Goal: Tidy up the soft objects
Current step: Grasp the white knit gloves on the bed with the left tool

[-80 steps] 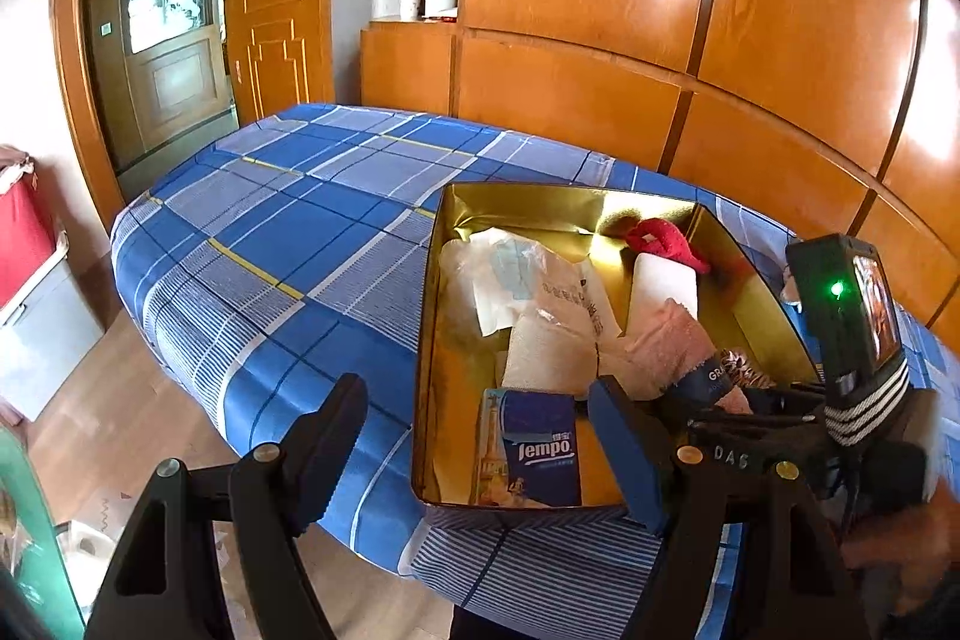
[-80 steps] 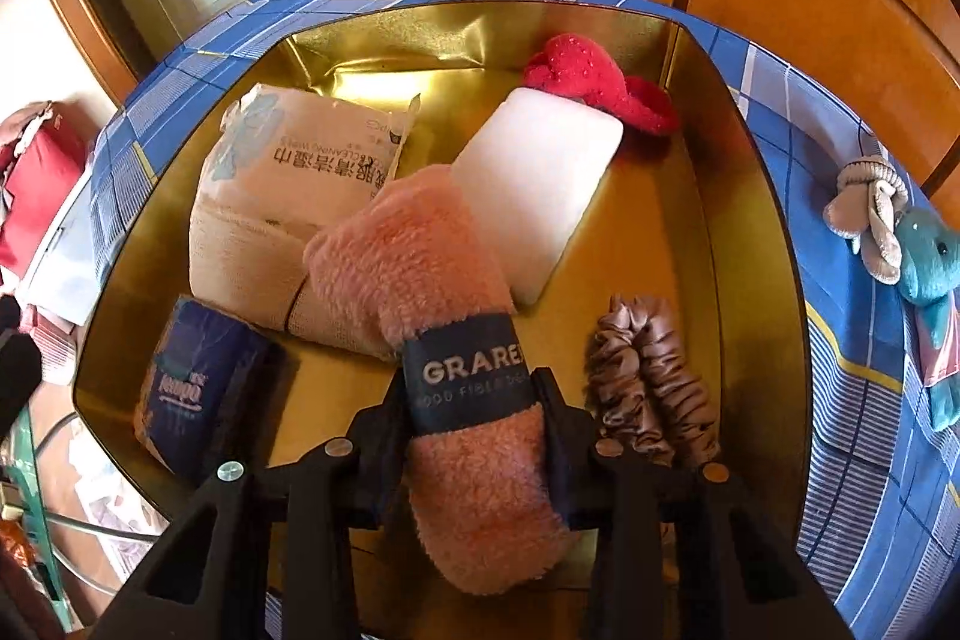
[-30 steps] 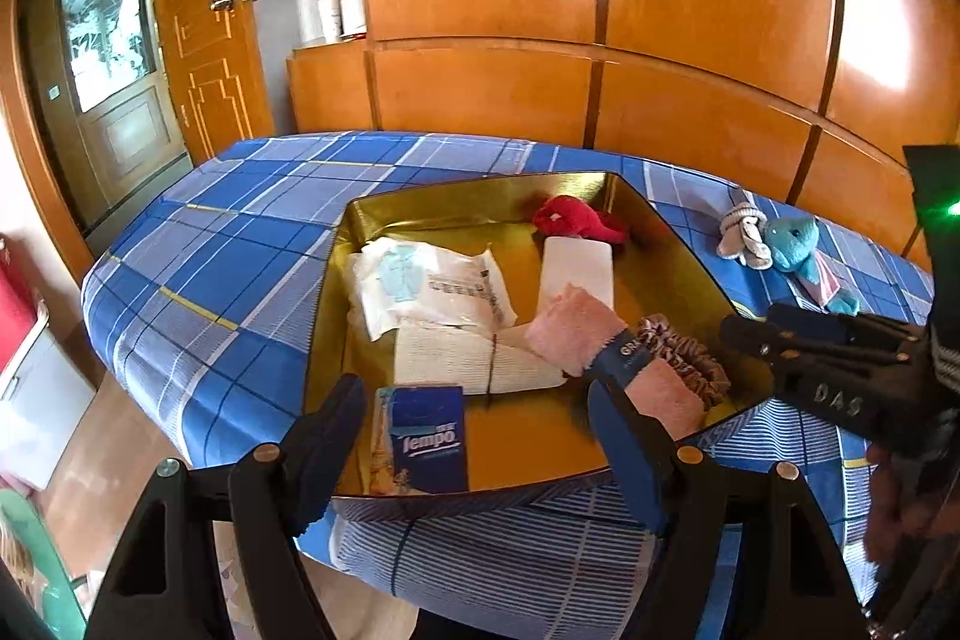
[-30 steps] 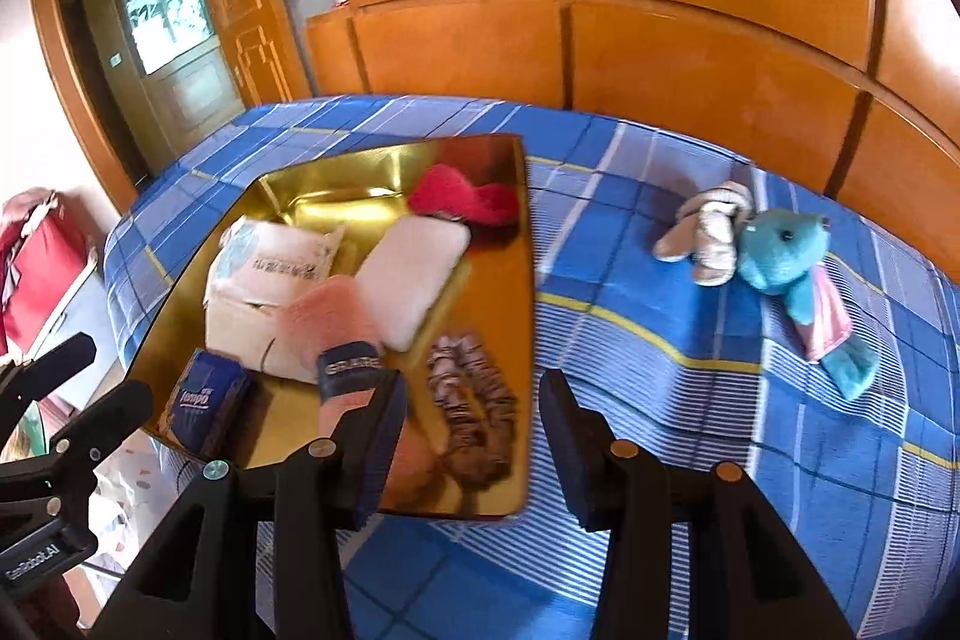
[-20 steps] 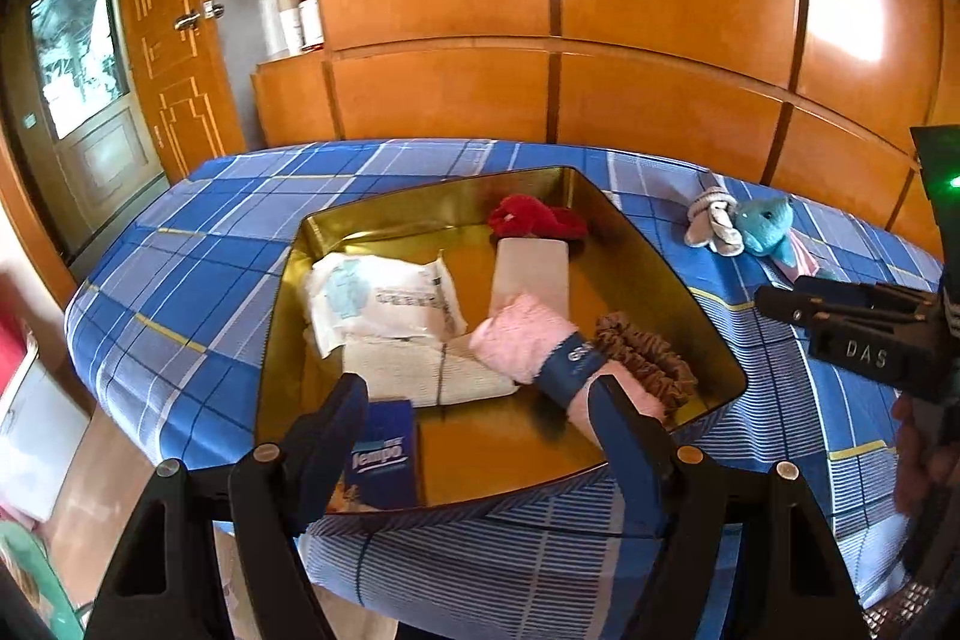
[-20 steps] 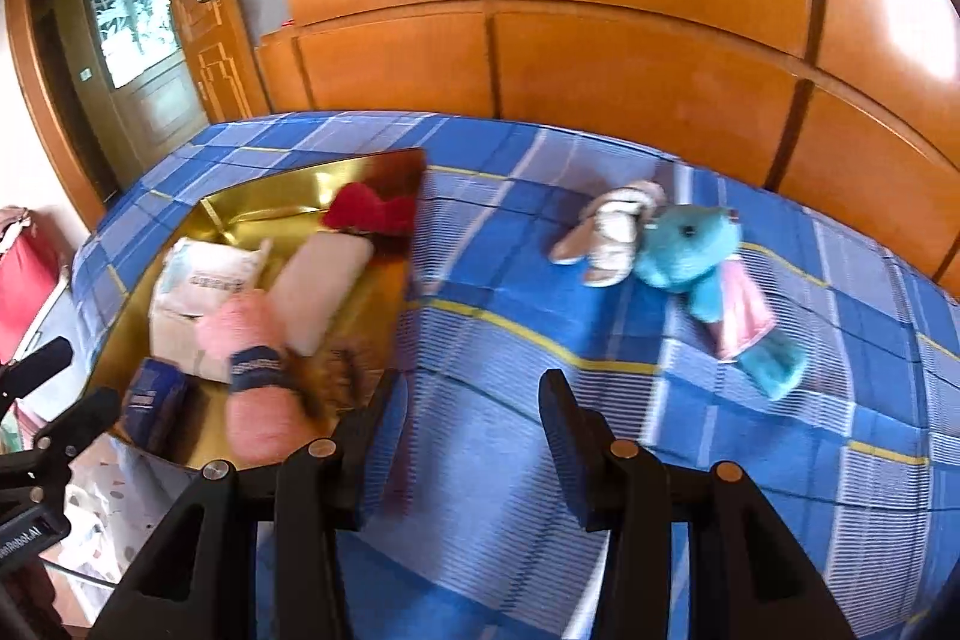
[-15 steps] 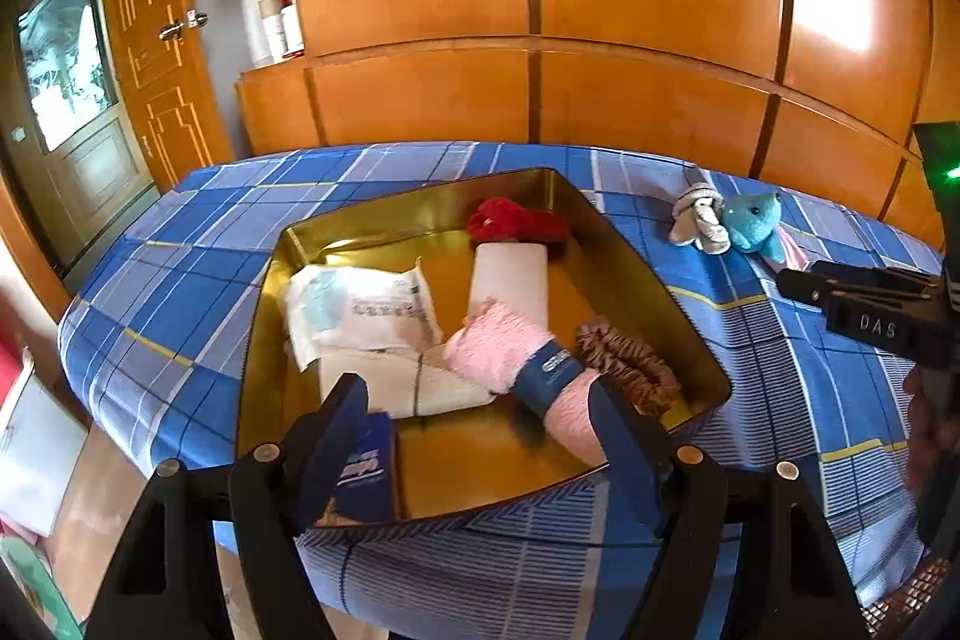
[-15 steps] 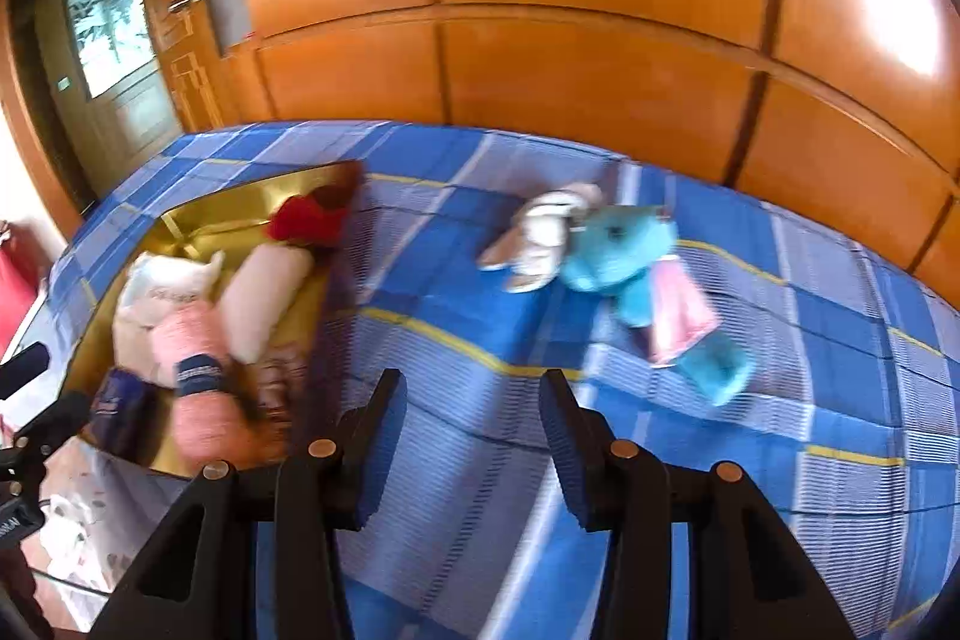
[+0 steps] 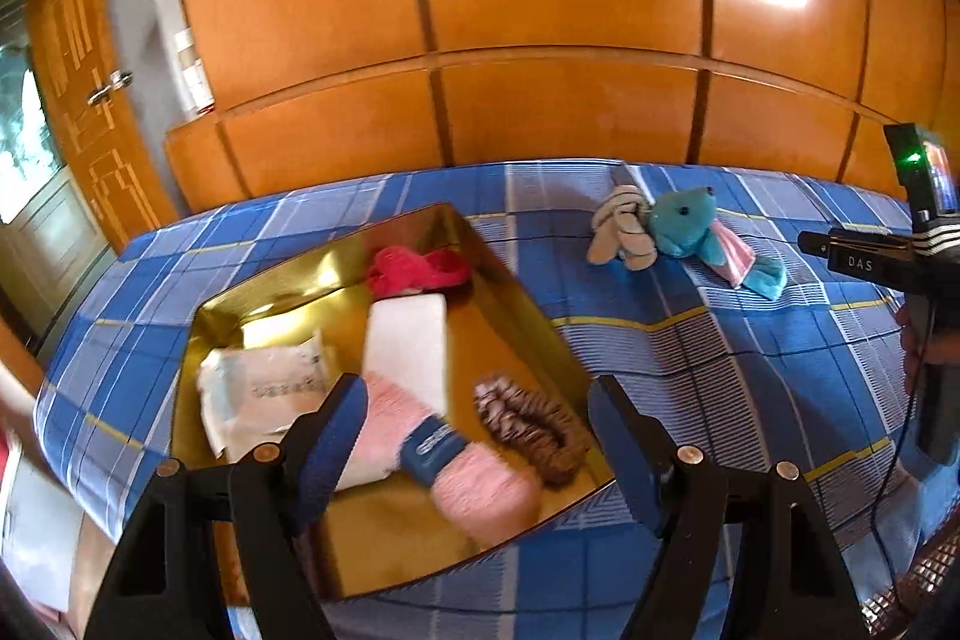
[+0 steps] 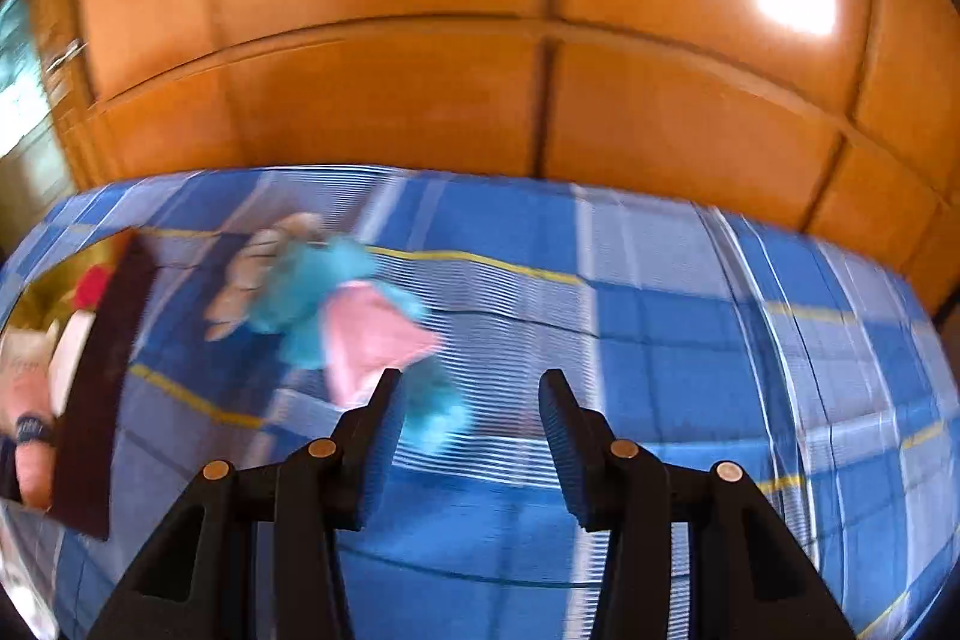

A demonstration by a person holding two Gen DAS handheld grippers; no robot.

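A gold tray [image 9: 510,292] on the blue checked bed holds a pink rolled towel [image 9: 462,466], a brown scrunchie [image 9: 534,430], a white pad [image 9: 405,346], a red soft item [image 9: 414,268] and a wipes pack [image 9: 264,388]. A teal plush toy [image 9: 690,226] and a beige plush [image 9: 618,226] lie on the bed right of the tray. My left gripper [image 9: 477,436] is open and empty above the tray's near end. My right gripper [image 10: 468,430] is open and empty, just right of the blurred teal plush [image 10: 336,304]; it also shows in the left wrist view [image 9: 870,259].
Orange wooden wardrobe panels [image 9: 540,10] stand behind the bed. A door [image 9: 72,112] is at the far left. The blue checked bedspread [image 10: 690,340] stretches to the right of the toys. The tray's dark wall [image 10: 102,376] is at the left of the right wrist view.
My right gripper let go of the pink towel in the tray, then swung right across the bed toward the plush toys. My left gripper also turned right and stayed open.
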